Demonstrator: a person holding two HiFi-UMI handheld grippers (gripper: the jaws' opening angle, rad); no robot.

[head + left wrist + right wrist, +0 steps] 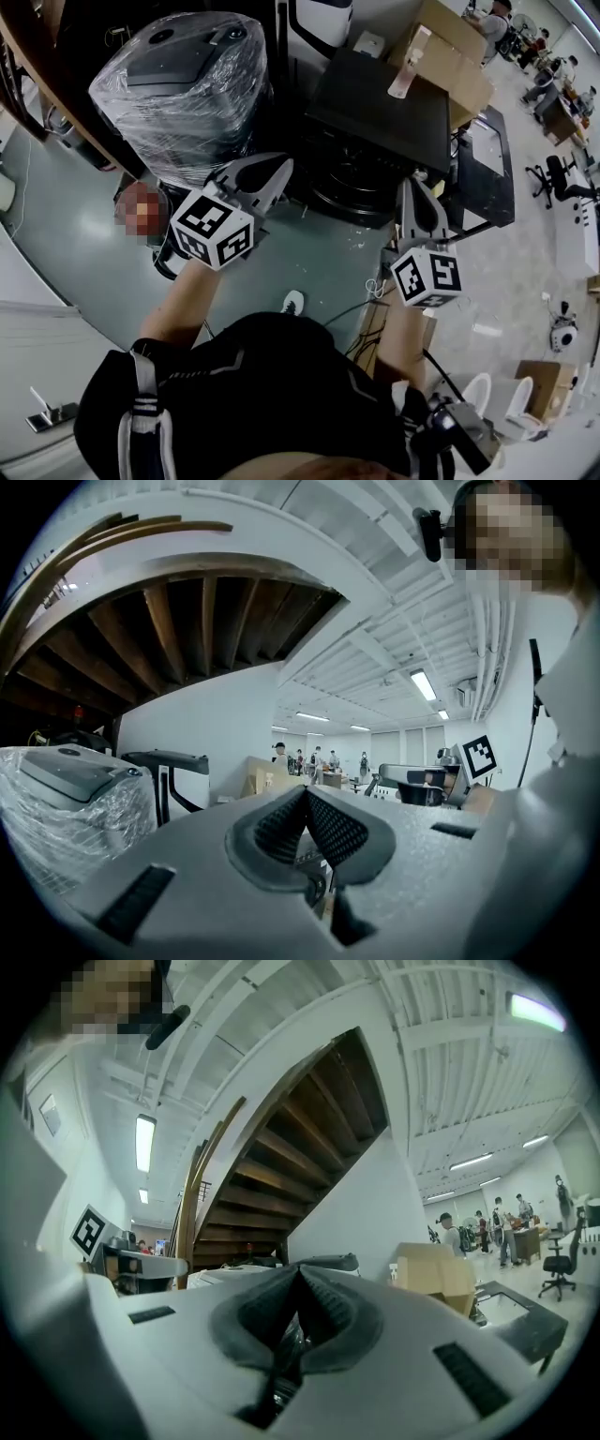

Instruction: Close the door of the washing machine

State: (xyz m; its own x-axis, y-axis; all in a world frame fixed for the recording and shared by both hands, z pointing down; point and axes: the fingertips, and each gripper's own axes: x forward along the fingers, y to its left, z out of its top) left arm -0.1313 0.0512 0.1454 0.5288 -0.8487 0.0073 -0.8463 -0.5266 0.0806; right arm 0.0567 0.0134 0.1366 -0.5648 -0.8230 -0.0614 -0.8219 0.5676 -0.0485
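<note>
Black washing machine (384,112) far ahead, right of the plastic-wrapped unit (178,84), with what seems its round door (349,192) low in front: with left gripper (275,172) and right gripper (418,190) both pressed together and empty, approach squarely and push the door's free edge until latched.

Left tool (269,176), right tool (418,195), probable washer (380,117)

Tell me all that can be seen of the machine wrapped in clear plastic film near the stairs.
The wrapped machine is bulky and rounded, covered all over in clear, wrinkled film that glints. Through the film shows a dark grey top panel with two round parts near its far edge. It stands upright, left of a black appliance and near the wooden stairs. Its base is hidden, so I cannot tell what touches it.
</note>
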